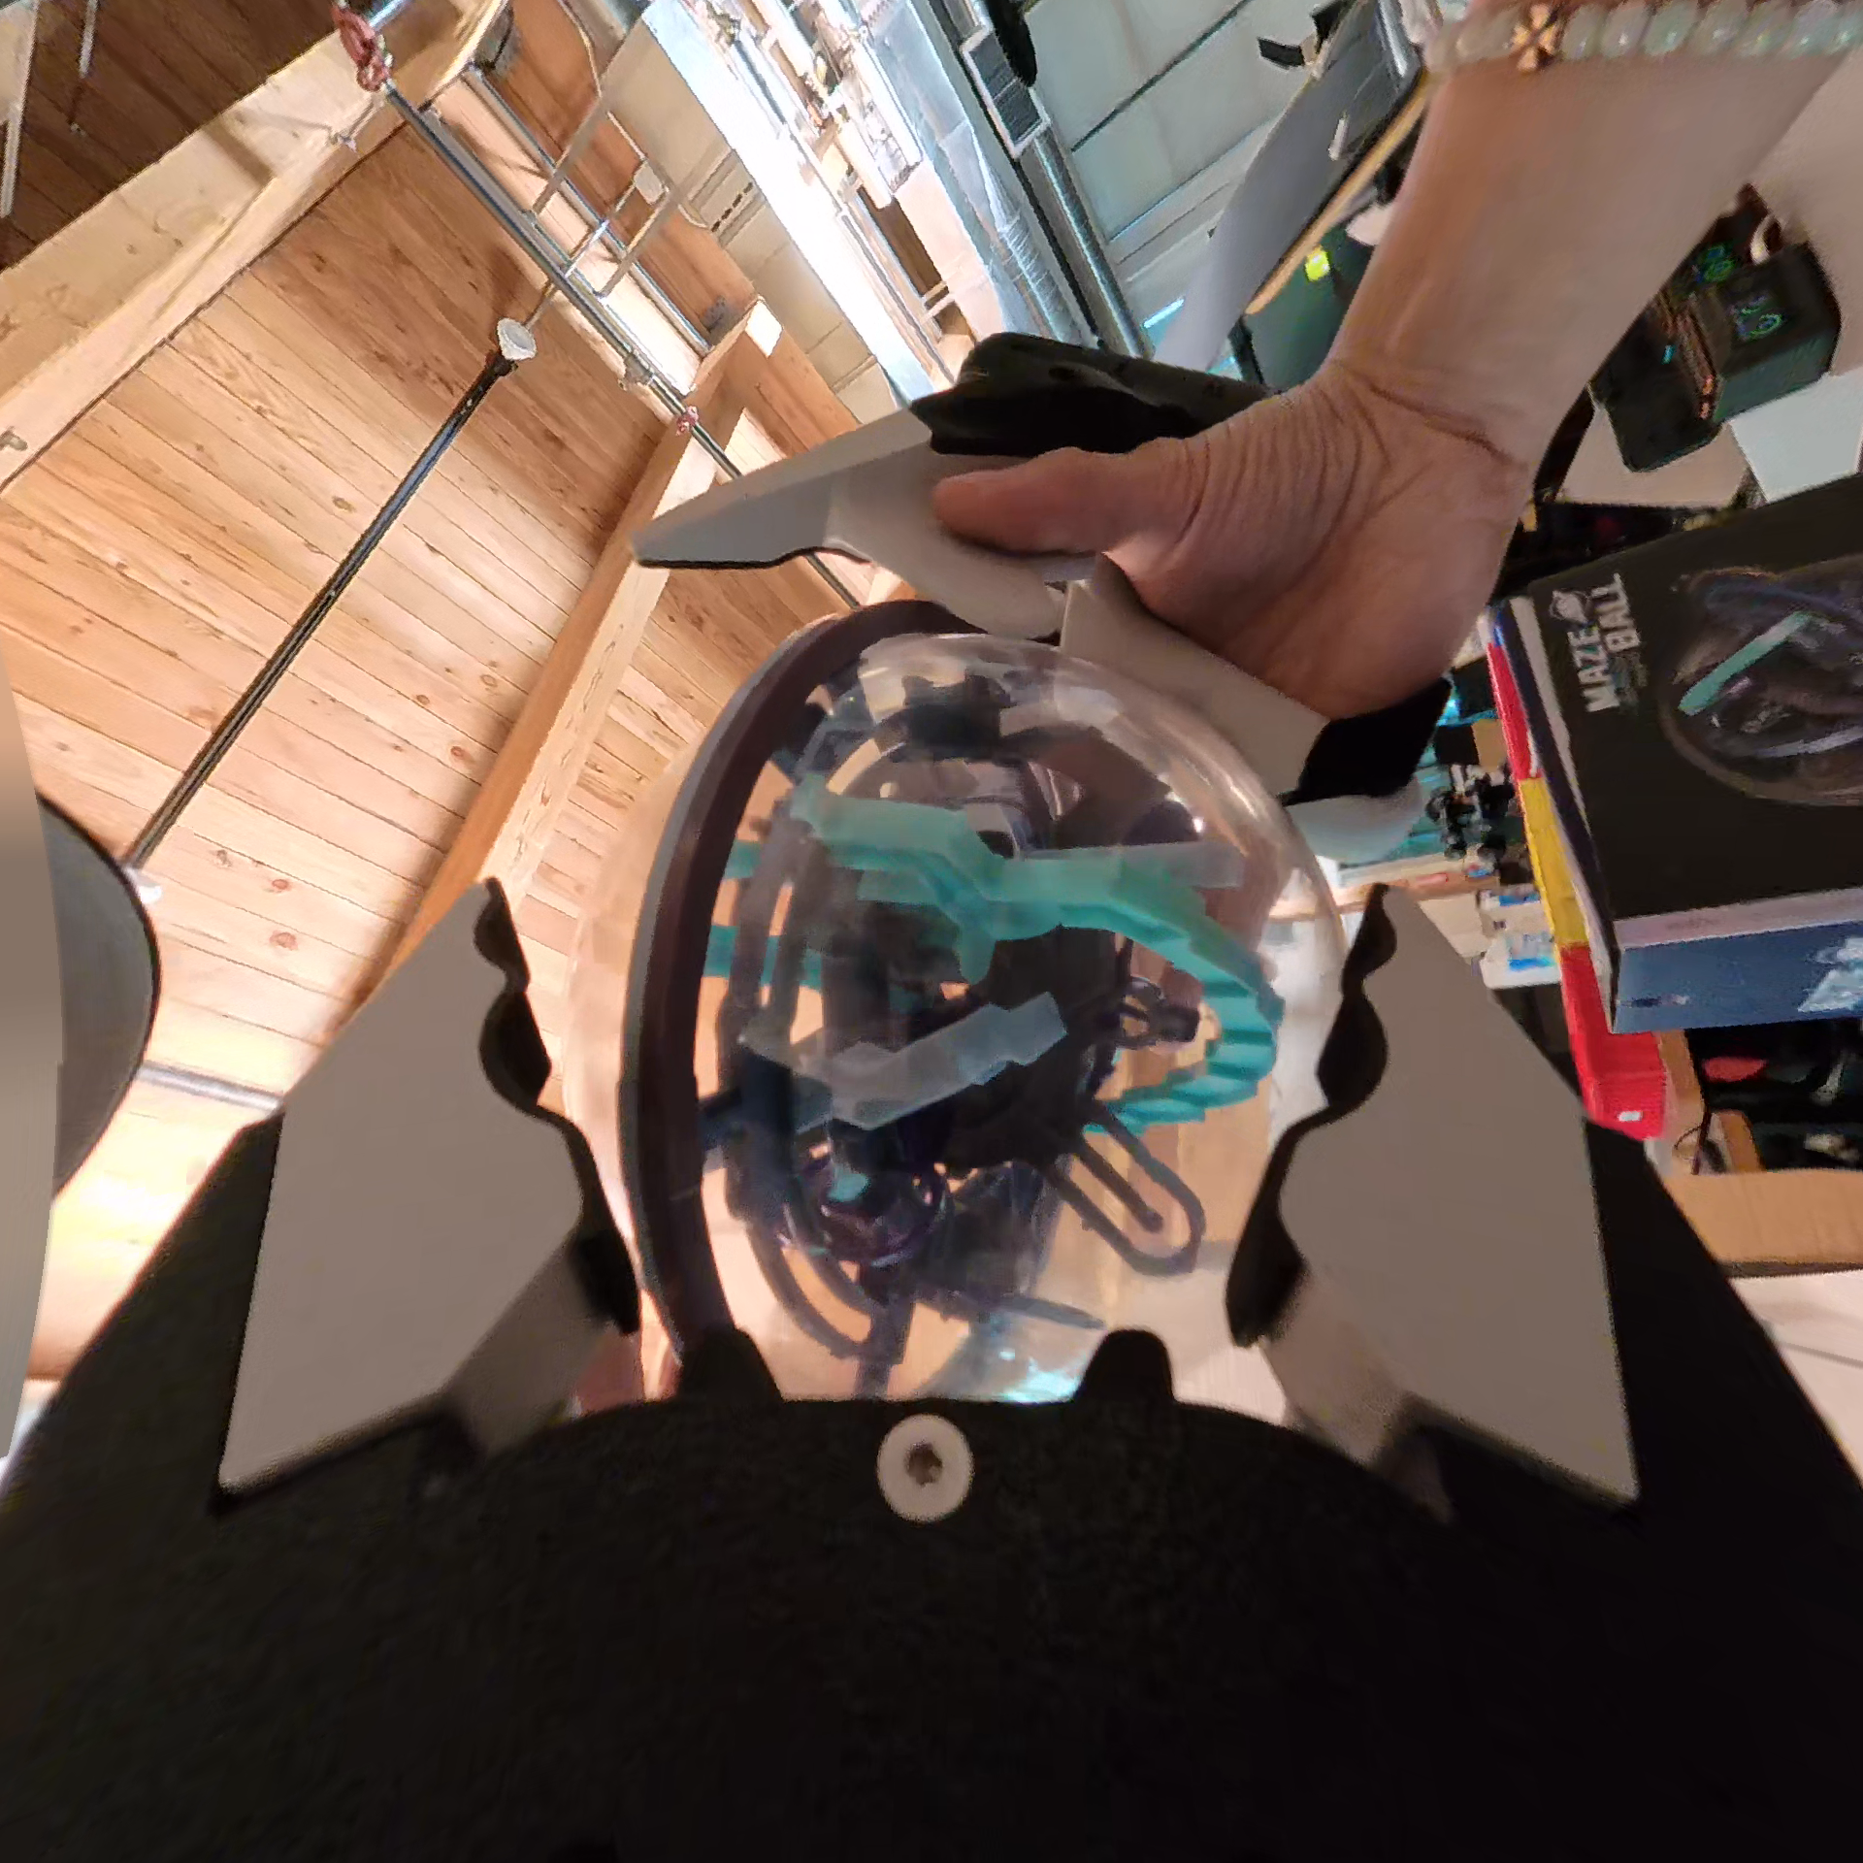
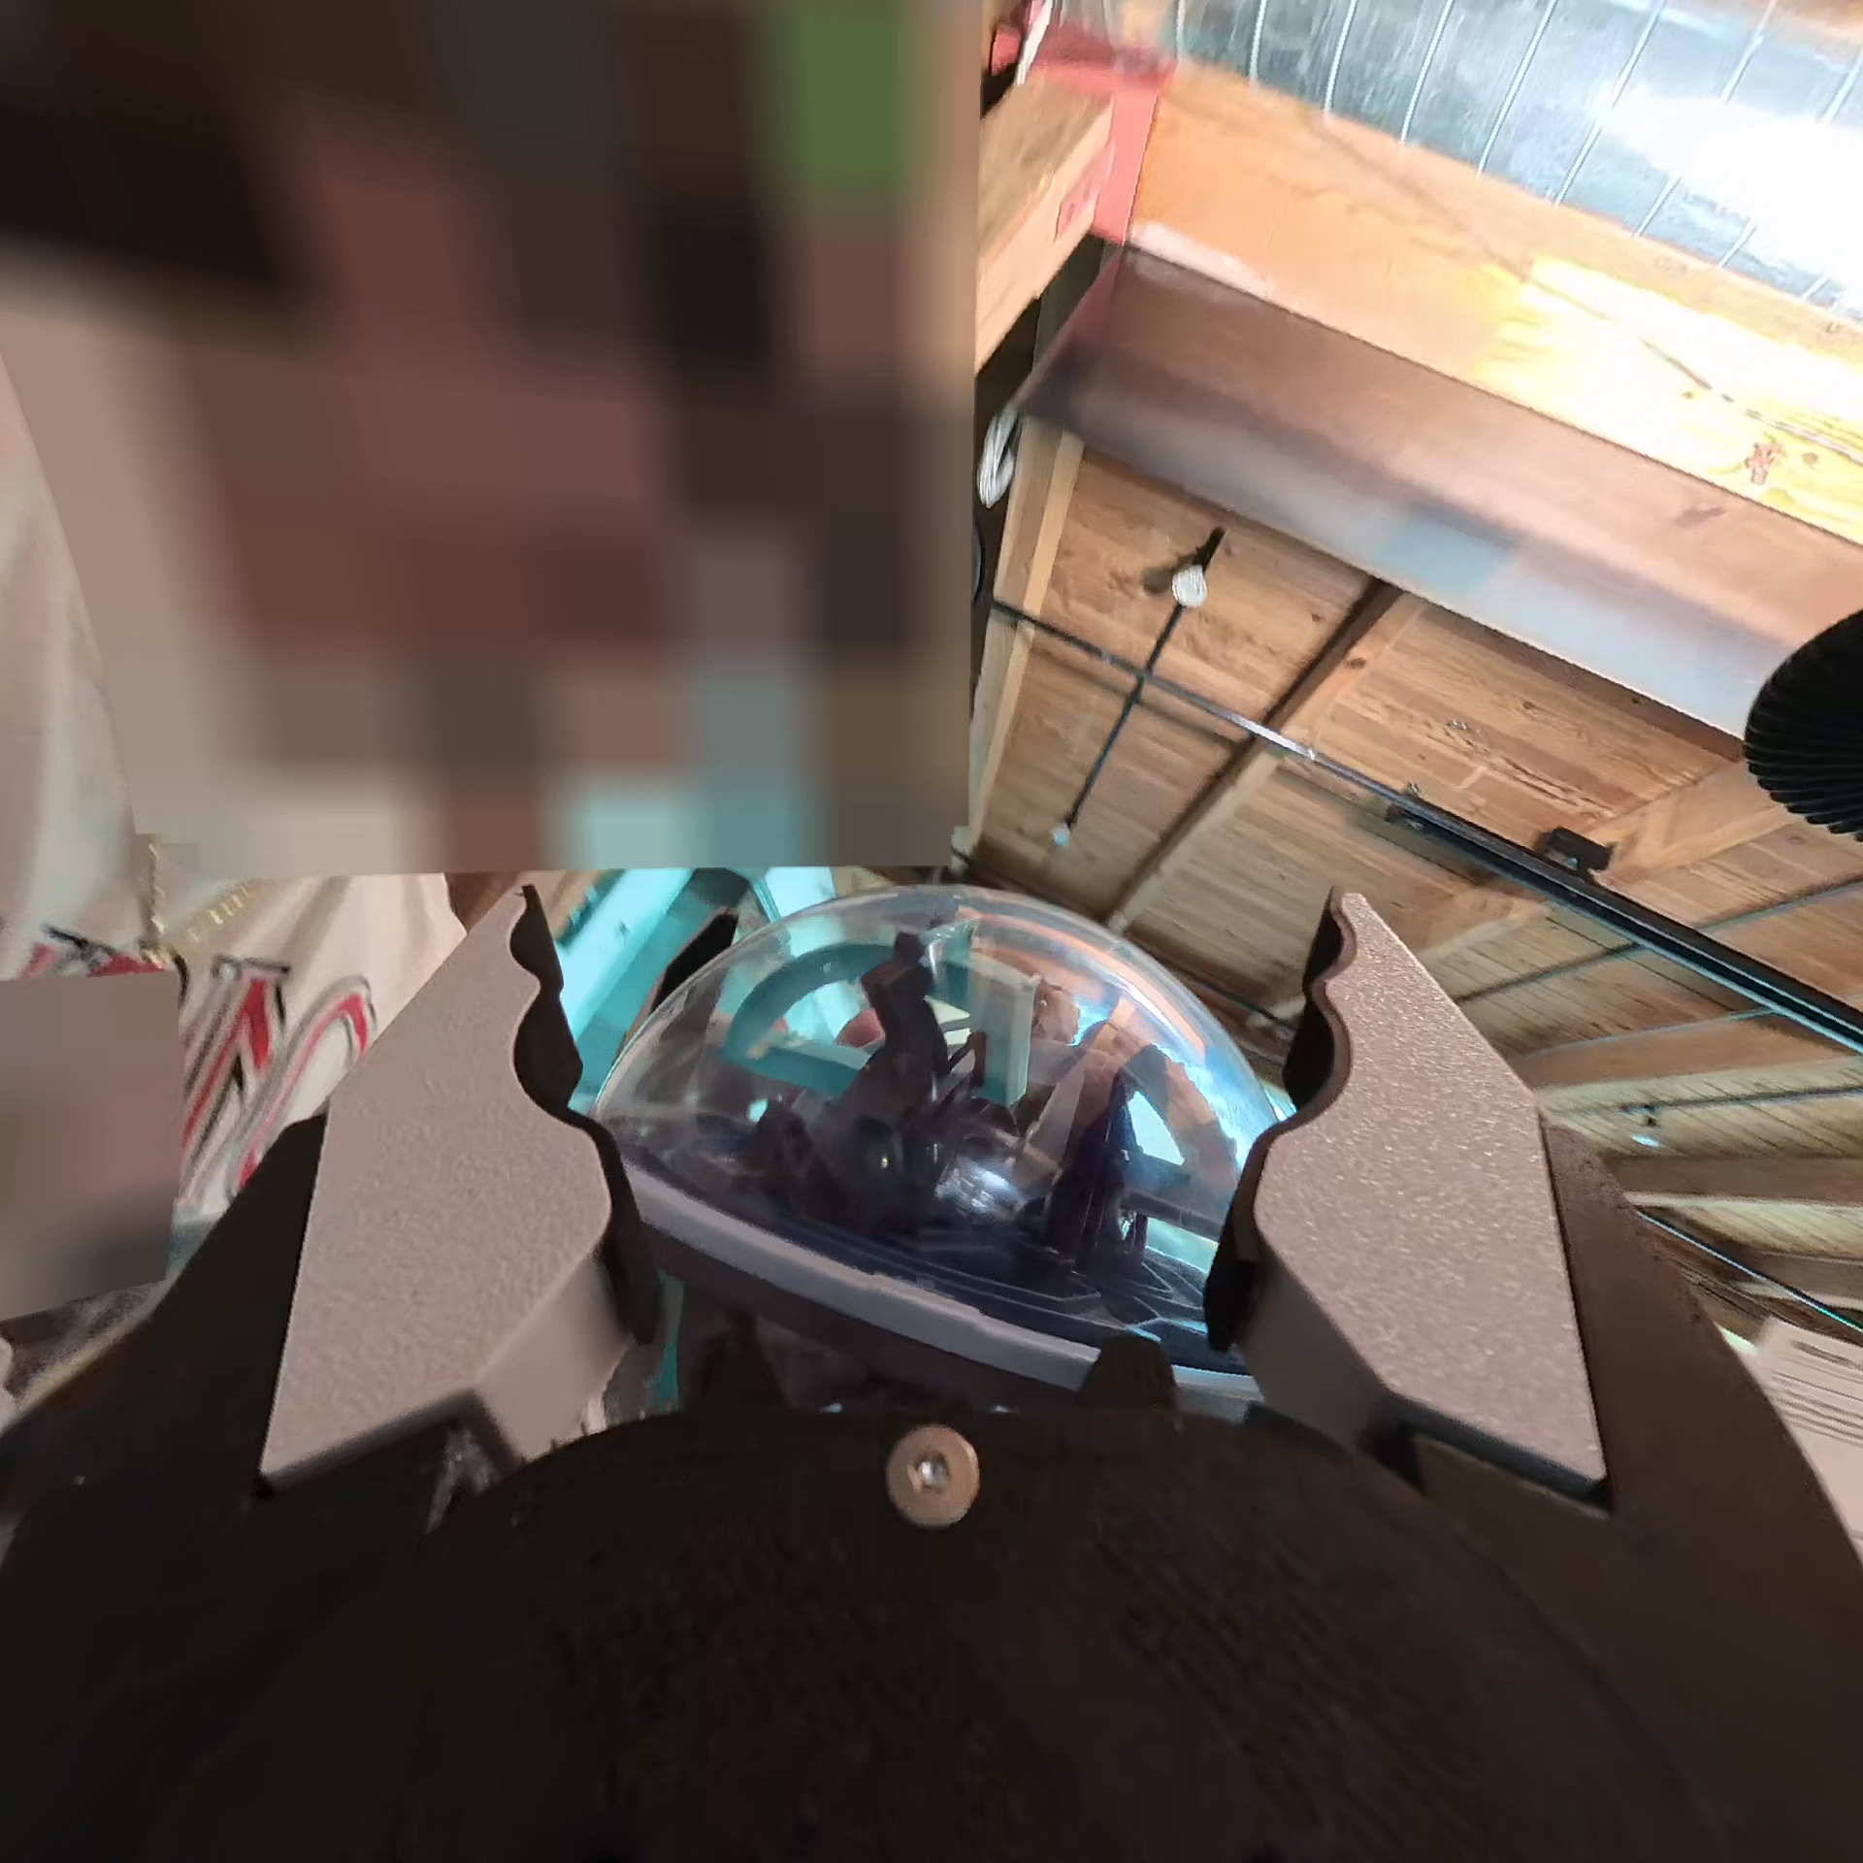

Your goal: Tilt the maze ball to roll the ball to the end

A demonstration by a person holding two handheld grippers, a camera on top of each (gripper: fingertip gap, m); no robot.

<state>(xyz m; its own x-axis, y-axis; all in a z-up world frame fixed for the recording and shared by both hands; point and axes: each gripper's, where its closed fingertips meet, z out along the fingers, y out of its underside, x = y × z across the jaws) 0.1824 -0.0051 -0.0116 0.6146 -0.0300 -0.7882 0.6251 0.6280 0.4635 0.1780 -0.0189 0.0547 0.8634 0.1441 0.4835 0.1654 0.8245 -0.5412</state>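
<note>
The maze ball is a clear sphere with a dark equator ring and teal, grey and dark purple tracks inside. It is held up in the air, and both views look up towards the ceiling. My left gripper is shut on it, with its pads against both sides. My right gripper is shut on the same maze ball, clamping it near the ring. In the left wrist view the right gripper's grey fingers press the ball's far top, held by a hand. I cannot make out the small ball inside.
The dark box of the maze ball stands on a red and yellow box at the right. A wooden plank ceiling with metal pipes is overhead. A person in a white printed shirt is close on the left of the right wrist view.
</note>
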